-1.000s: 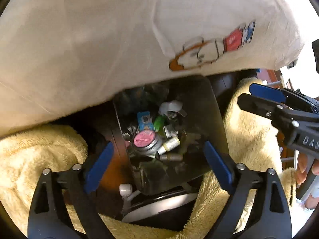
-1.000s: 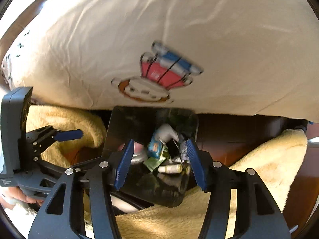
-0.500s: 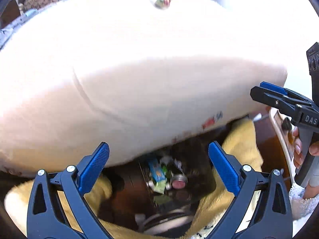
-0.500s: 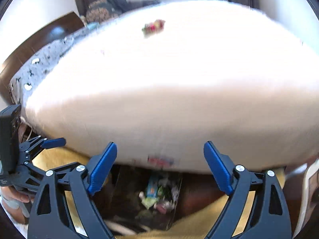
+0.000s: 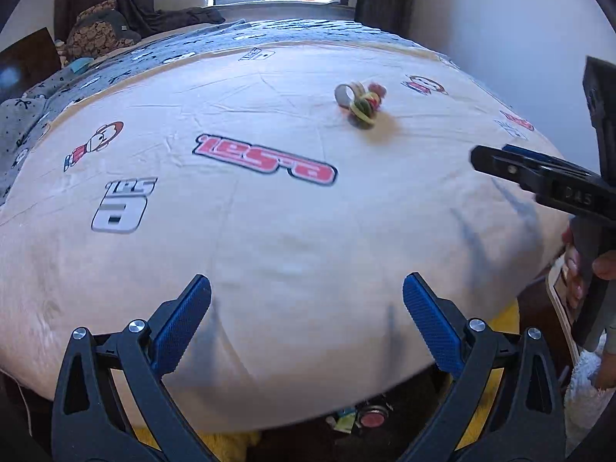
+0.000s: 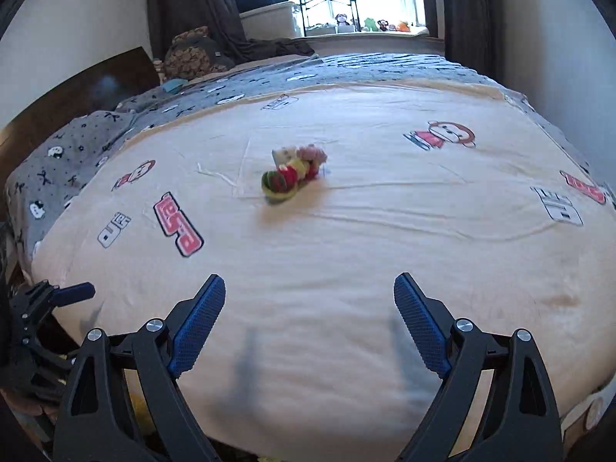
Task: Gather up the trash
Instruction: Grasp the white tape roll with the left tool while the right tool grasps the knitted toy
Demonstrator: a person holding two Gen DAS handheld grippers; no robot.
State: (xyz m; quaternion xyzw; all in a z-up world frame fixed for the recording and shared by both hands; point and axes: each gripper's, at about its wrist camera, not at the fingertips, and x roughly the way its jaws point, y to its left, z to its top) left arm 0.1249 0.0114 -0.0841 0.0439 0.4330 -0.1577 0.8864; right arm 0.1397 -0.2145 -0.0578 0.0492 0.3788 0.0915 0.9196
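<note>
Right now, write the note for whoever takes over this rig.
Left gripper: open, empty, above the near edge of the bed.
Right gripper: open, empty, also over the bed.
Things: small pile of trash mid-bed; bin with wrappers and a tin on the floor below the bed edge.
Done: some trash already binned.
Left: pick up the pile, drop it in the bin.

The bed cover [image 6: 346, 250] is a matt cream cloth, soft, with light creases and printed red and grey pictures. Behind it, the grey blanket [image 6: 96, 134] is also matt cloth with small printed figures. The left gripper [image 5: 307, 323] has black matt plastic arms, shiny metal rivets, and blue pads [image 5: 181, 325] with a rough, dotted rubber look. The right gripper [image 6: 309, 325] looks the same. The headboard [image 6: 88, 81] is dark glossy wood. The small trash pile [image 6: 294, 175] looks like crumpled paper and coloured wrappers.
</note>
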